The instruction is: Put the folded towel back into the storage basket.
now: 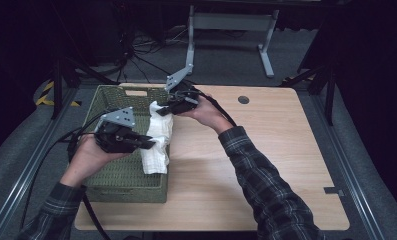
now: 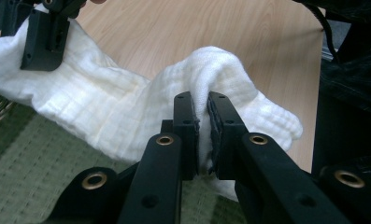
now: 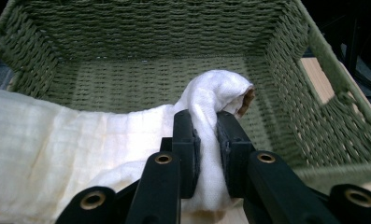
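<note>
- Two pinches on one white cloth (image 1: 157,137): left hand-held gripper (image 1: 148,143) clamps a fold near the green basket's (image 1: 131,187) right rim, right hand-held gripper (image 1: 162,111) clamps the far corner.
- High view shows the cloth hanging over the rim toward the bench (image 1: 266,165).
- Right gripper view shows the woven basket floor beyond the clamped fold.

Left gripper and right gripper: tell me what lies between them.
The white cloth spans between the left gripper and right gripper, both shut on it, above the green basket's right rim, as the high view shows.
</note>
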The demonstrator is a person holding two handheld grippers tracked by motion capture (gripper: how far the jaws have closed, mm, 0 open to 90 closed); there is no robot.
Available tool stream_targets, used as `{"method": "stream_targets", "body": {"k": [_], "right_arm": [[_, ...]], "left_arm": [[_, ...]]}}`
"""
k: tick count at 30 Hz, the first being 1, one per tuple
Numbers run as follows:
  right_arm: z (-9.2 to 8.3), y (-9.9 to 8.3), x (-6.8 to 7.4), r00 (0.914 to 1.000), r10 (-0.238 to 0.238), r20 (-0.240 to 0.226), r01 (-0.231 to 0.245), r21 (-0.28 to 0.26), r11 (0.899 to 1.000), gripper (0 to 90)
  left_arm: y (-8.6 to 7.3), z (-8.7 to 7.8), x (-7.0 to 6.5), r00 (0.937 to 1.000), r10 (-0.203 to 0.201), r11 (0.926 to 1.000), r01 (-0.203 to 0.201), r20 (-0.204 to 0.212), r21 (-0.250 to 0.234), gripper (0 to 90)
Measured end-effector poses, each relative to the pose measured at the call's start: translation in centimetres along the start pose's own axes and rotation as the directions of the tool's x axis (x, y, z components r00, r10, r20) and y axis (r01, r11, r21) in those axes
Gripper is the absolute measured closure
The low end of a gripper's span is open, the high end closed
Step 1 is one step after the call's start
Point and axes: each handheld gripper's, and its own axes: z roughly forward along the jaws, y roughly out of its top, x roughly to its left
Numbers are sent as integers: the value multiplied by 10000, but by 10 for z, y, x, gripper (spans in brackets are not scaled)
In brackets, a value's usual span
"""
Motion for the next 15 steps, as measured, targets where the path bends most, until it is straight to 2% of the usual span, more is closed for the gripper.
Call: {"method": "stream_targets", "body": {"k": [5, 7, 10, 15], "right_arm": [[19, 7, 1, 9998, 20, -184, -21, -67, 10000, 803], [26, 9, 3, 9995, -62, -294, 59, -98, 9999, 803], [33, 11, 7, 9990, -76, -432, 72, -98, 9999, 803], [38, 8, 9, 9985, -118, -535, 118, -4, 9999, 803]], "left_arm": [[-19, -13, 3, 9989, -377, 9992, 380, -276, 96, 829], [-24, -15, 3, 9986, -414, 9989, 420, -316, 198, 828], [-26, -15, 1, 9985, -476, 9987, 481, -280, 172, 828], [-30, -6, -3, 9991, -428, 9983, 430, -58, 387, 818]]}}
